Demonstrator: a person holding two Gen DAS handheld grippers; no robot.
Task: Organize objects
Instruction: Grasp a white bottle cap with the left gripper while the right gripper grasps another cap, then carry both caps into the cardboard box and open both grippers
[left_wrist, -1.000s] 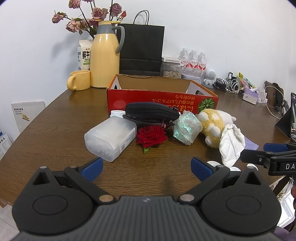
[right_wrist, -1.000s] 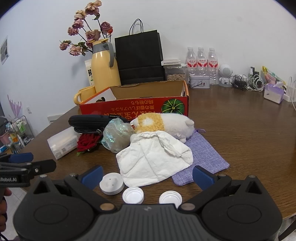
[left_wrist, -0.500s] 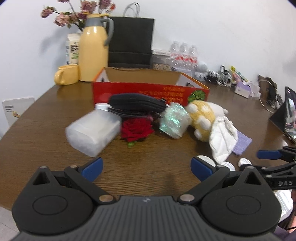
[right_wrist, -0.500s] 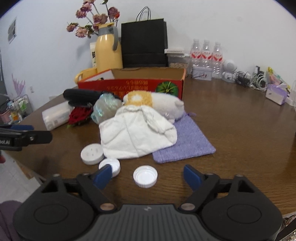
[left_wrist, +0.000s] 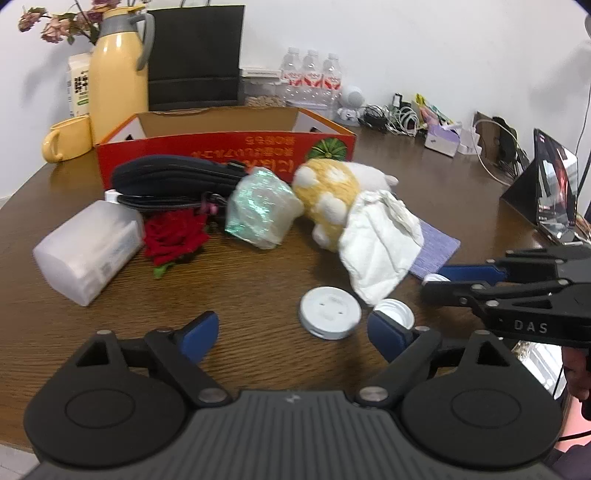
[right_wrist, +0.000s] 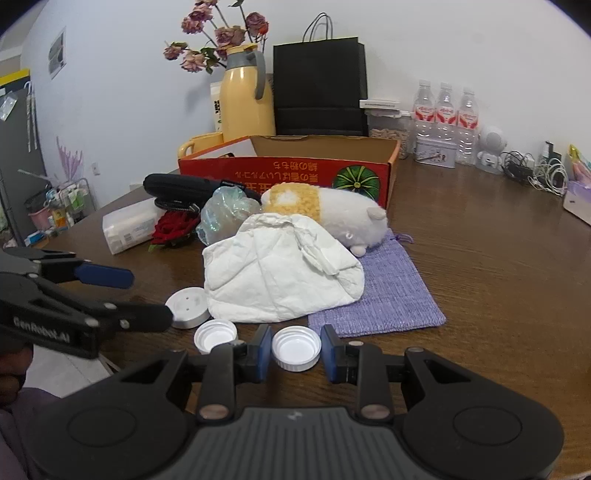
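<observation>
Right tongs closing around a white cap

The right tongs (right_wrist: 296, 353) have just been narrowing, a white cap (right_wrist: 296, 348) between the pads, contact unclear. At its 9 o'clock lies a second cap (right_wrist: 215, 335). The left tongs (left_wrist: 291, 330), wide though just closing slightly, hover near a round white lid (left_wrist: 329, 312) on the surface (right_wrist: 498, 258).

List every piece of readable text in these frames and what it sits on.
"DAS": side of the right gripper, seen from the left wrist.
"GenRobot.AI": side of the left gripper, seen from the right wrist.
Red cardboard box: upside-down print, not legible.
Water bottle labels and milk carton: too small or blurred.
</observation>
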